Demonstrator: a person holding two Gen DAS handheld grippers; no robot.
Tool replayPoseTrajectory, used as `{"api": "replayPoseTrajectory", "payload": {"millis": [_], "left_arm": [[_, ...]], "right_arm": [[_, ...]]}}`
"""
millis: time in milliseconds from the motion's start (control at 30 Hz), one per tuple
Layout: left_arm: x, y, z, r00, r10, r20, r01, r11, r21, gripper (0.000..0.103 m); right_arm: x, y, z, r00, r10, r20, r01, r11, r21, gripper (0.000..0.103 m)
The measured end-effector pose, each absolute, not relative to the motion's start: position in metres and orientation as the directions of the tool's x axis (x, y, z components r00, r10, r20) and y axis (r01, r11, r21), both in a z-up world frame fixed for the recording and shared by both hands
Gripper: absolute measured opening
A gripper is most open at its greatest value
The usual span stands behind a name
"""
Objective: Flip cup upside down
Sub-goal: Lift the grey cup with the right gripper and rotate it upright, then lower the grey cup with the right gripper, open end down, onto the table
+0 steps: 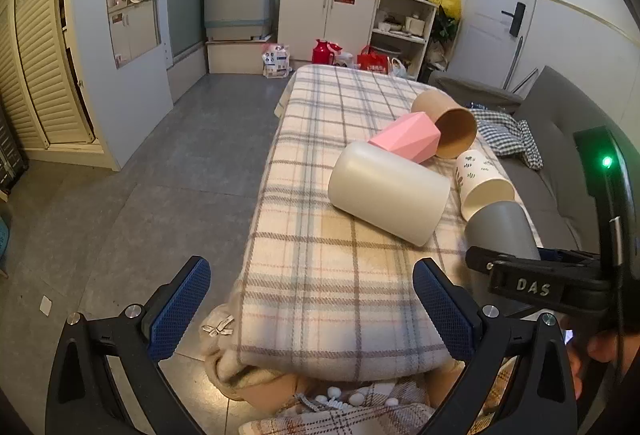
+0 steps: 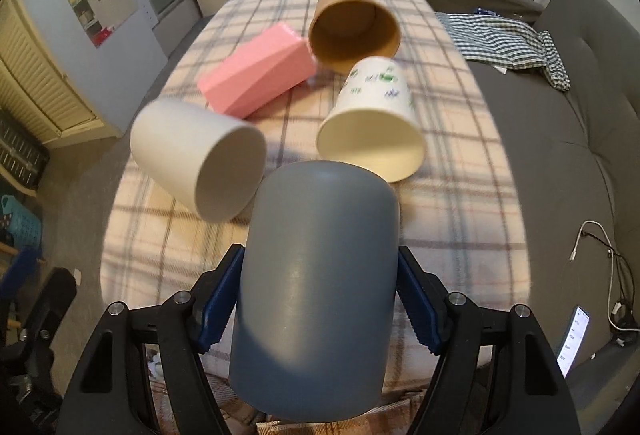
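**Inspector:** State of the right claw point(image 2: 318, 299)?

**Assistant:** Closed on the grey cup point(image 2: 316, 287), one blue pad on each side wall, roughly at mid-height. The cup's closed, rounded end points away from the claw and its mouth faces back toward the camera. It sits at the near edge of the table point(image 2: 460, 235), close to the right corner. Whether it is touching the plaid cloth or already lifted, I cannot tell.

**Inspector:** And the left claw point(image 1: 312, 311)?

**Assistant:** Wide open, holding nothing, hovering at the near edge to the left.

**Inspector:** Hazards to the turn?

**Assistant:** Crowding. The printed cup point(image 2: 372, 123) lies just beyond the grey one, nearly touching it; the white cup point(image 2: 200, 159) lies close on the left. The pink cup point(image 2: 260, 71) and brown cup point(image 2: 354, 27) sit further toward the far edge.

**Inspector:** Recommendation?

**Assistant:** In my judgement, lift clear first, then roll the wrist until the mouth faces down. Keep the grip firm, as the smooth wall may slip. Set it on bare cloth by the near edge, rim flat, before releasing.
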State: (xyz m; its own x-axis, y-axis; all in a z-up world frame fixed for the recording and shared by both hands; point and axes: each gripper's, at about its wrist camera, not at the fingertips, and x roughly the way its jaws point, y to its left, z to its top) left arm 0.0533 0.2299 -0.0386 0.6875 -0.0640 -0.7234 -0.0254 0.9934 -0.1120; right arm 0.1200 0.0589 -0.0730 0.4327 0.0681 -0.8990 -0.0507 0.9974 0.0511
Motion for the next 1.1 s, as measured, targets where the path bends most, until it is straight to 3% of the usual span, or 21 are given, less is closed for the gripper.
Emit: {"api": "replayPoseTrajectory", "payload": {"millis": [467,567,700,867,1100], "left_arm": [[0.072,0.215,-0.054,0.621,-0.048,-0.782,-0.038,0.995,-0.091,0.103],[0.074,0.207,-0.051,0.615,-0.037,-0.788,-0.033,0.997,-0.073,0.103],[0.076,0.192,-0.042,0.607,-0.034,-0.794,-0.018,0.998,-0.056,0.103],[0.081,0.163,-0.021,0.609,-0.083,-0.789,0.028,0.996,-0.083,0.103],[0.117,0.1,-0.015,0.486,-0.177,-0.856,0.14,0.982,-0.124,0.103]], "right_arm": [[0.131,0.048,-0.086,0.426,0.102,-0.899,-0.058,0.995,0.086,0.074],[0.129,0.041,-0.079,0.442,0.125,-0.888,-0.054,0.992,0.113,0.082],[0.119,0.024,-0.052,0.51,0.144,-0.848,-0.055,0.989,0.135,0.083],[0.109,-0.017,-0.025,0.573,0.073,-0.817,-0.006,0.996,0.085,0.084],[0.107,-0.082,-0.031,0.569,-0.035,-0.822,0.116,0.992,0.038,0.084]]}}
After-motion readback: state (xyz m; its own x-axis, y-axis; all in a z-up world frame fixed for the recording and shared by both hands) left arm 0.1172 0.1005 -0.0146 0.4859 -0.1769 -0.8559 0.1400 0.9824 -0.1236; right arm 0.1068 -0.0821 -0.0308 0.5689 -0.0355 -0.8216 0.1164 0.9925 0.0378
